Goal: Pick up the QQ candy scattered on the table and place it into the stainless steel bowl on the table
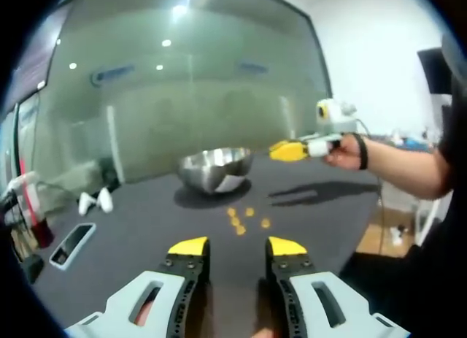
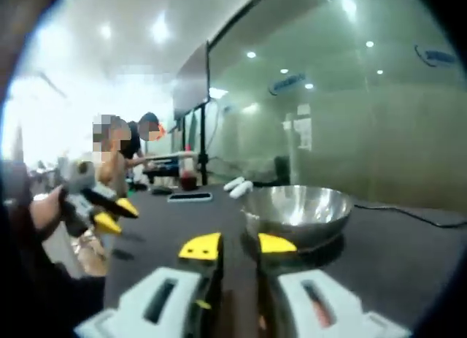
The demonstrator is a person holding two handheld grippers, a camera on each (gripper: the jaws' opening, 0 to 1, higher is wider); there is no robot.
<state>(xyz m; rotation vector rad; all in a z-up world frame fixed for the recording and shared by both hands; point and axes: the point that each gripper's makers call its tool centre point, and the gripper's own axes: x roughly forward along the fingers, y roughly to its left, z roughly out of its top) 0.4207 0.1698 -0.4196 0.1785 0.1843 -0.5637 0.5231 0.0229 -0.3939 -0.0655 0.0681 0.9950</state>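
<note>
A stainless steel bowl (image 1: 215, 166) (image 2: 298, 212) stands on the dark table (image 1: 146, 228). Several small orange QQ candies (image 1: 241, 220) lie scattered on the table just in front of the bowl. My left gripper (image 1: 237, 247) hangs above the near table, short of the candies, its yellow-tipped jaws apart and empty. From the left edge of the right gripper view it shows again as the left gripper (image 2: 113, 214), also with tips apart. My right gripper (image 2: 239, 244) is open with nothing between its jaws and points at the bowl. A hand holds the right gripper (image 1: 290, 150) up beside the bowl.
A phone (image 1: 71, 244) (image 2: 190, 197), two white objects (image 1: 95, 201) (image 2: 237, 185) and a red bottle (image 2: 188, 179) sit at the table's far-left side. A black cable (image 2: 423, 215) runs behind the bowl. A glass wall stands behind. People stand in the background.
</note>
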